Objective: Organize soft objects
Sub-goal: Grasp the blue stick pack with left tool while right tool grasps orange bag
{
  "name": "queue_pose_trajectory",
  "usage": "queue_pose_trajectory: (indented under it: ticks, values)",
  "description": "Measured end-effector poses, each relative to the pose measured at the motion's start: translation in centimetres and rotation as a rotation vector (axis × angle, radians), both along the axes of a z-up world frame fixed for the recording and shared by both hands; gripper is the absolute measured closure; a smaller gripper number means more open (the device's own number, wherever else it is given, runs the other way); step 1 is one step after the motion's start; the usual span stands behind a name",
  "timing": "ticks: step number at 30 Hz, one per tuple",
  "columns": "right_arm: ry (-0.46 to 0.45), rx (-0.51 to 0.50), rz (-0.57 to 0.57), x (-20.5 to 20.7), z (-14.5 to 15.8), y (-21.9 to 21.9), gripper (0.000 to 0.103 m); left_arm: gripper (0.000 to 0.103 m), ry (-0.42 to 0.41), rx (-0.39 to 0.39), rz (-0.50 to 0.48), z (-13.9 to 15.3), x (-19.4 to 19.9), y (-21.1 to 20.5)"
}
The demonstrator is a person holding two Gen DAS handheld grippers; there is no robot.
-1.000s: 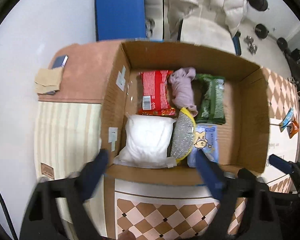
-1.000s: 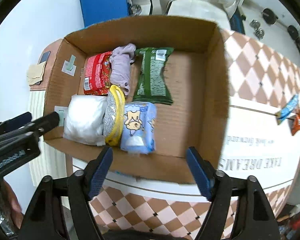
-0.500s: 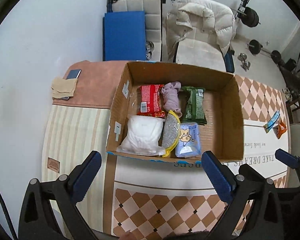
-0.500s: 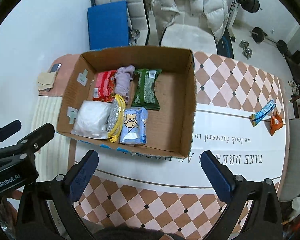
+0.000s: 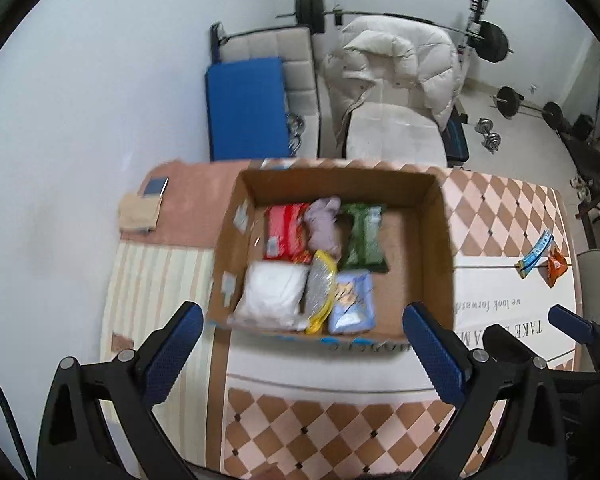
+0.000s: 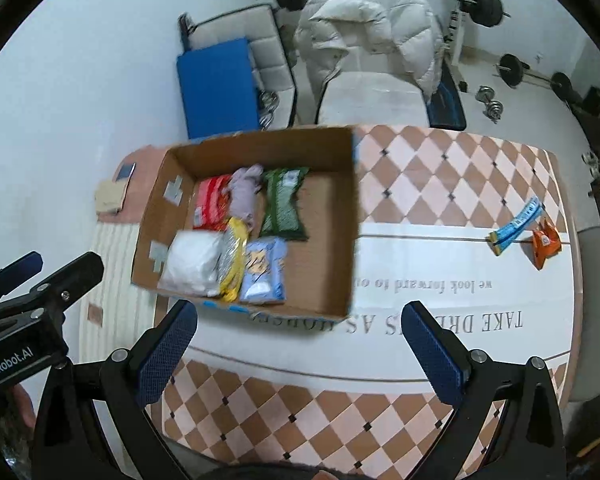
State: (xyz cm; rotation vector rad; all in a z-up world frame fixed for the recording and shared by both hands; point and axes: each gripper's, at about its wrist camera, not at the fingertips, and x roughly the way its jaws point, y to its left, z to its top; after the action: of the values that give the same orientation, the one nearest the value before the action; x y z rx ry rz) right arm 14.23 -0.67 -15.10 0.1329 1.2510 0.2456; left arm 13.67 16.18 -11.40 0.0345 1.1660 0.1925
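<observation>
- Left tool (image 5: 300, 344) and right tool (image 6: 298, 338): both spread wide, nothing between the jaws, above the near edge of the box (image 6: 342, 240)
- Box: six soft items packed in its left half; right half bare
- Blue strip (image 6: 516, 226) and orange pack (image 6: 546, 242): on the bench (image 6: 420, 184), well to the right of the box
- Advice: these two look like the next picks; lead with the right tool, keep it wide until the fingers straddle one pack, then close gently
</observation>
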Motion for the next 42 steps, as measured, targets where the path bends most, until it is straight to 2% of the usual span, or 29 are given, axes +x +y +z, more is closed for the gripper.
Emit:
queue_pose_trajectory:
  ticks: [3, 6, 11, 14, 17, 21, 22, 25, 30, 32, 34, 35, 38, 42]
  values:
    - [0.027, 0.011, -0.062, 0.9, -0.7, -4.4, 0.0, 0.0, -0.017, 0.038, -0.086, -0.1, 2.3, -4.5]
    - [0.059, 0.0, -0.157, 1.9, -2.1, -10.7, 0.0, 0.0, -0.002, 0.062, -0.169, -1.3, 4.9, -9.0]
    - [0.116, 0.002, -0.334, 4.0, -4.9, -21.6, 0.0, 0.0, 0.032, 0.096, -0.333, -4.4, 10.1, -18.4]
    - [0.158, 0.002, -0.429, 5.6, -7.0, -28.2, 0.0, 0.0, 0.104, 0.082, -0.422, -7.2, 13.6, -24.3]
    - [0.199, 0.023, -0.518, 7.2, -9.7, -34.0, 0.0, 0.0, 0.159, 0.097, -0.495, -10.3, 16.6, -29.6]
    - [0.275, 0.131, -0.641, 9.2, -14.7, -40.4, 0.0, 0.001, 0.236, 0.117, -0.549, -14.3, 19.3, -35.0]
    - [0.305, 0.166, -0.675, 9.9, -16.5, -41.9, 0.003, 0.001, 0.254, 0.128, -0.558, -15.4, 20.0, -36.3]
    - [0.377, 0.241, -0.727, 11.7, -20.8, -44.2, 0.015, 0.001, 0.294, 0.166, -0.589, -18.2, 21.2, -39.2]
    - [0.466, 0.249, -0.726, 14.0, -25.8, -44.8, 0.019, 0.001, 0.358, 0.195, -0.619, -21.8, 22.6, -42.0]
    - [0.506, 0.255, -0.709, 14.4, -27.6, -44.6, 0.03, 0.001, 0.383, 0.2, -0.631, -22.9, 23.0, -42.8]
    - [0.544, 0.256, -0.668, 14.6, -29.3, -44.4, 0.047, 0.001, 0.406, 0.201, -0.639, -23.9, 23.2, -43.5]
    - [0.533, 0.245, -0.65, 14.5, -29.3, -44.3, 0.05, 0.001, 0.416, 0.196, -0.642, -24.3, 23.3, -43.9]
    - [0.516, 0.124, -0.604, 14.0, -28.5, -44.9, 0.059, 0.001, 0.458, 0.162, -0.668, -25.7, 23.2, -45.2]
    - [0.544, 0.091, -0.582, 13.0, -28.7, -46.3, 0.062, 0.001, 0.53, 0.118, -0.713, -28.3, 22.9, -47.5]
